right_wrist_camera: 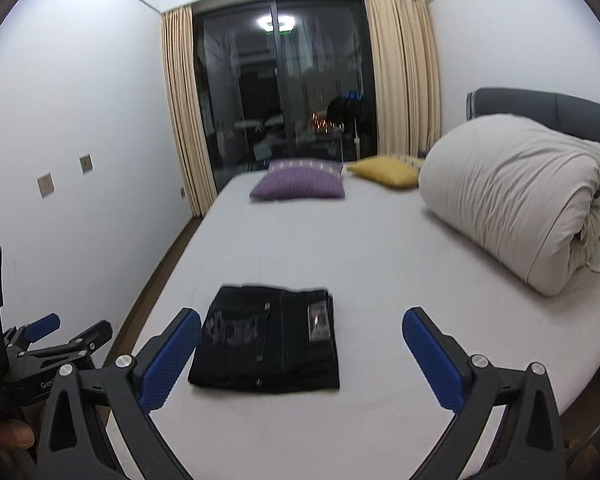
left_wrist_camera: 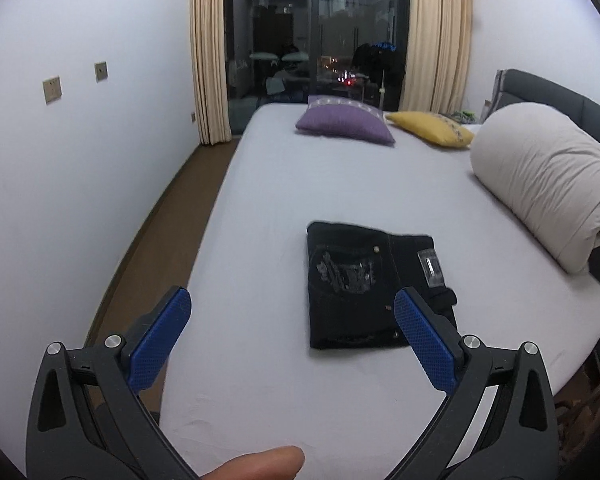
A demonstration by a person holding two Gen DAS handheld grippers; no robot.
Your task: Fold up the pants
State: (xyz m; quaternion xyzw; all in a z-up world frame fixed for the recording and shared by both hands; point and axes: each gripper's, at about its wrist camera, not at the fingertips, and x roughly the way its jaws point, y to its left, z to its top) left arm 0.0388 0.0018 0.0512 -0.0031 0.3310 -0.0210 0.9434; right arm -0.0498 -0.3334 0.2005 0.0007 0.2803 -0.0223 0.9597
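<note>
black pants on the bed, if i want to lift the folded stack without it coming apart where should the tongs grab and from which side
Probably the near edge of the folded black pants, coming in low from the camera side. The stack lies flat on the bed sheet as a compact rectangle, and that edge faces the open right tongs with bare sheet before it. Pinch all layers together.

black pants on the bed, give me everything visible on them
The black pants lie folded into a compact, roughly rectangular stack, flat on the pale sheet of the bed, near its front edge. The fabric looks like dark denim with light distressed patches on the left half, small metal rivets along a seam, and a clear plastic tag on the right. A bit of fabric sticks out at the right edge. Nothing but the sheet touches them; both grippers are clear.
</note>
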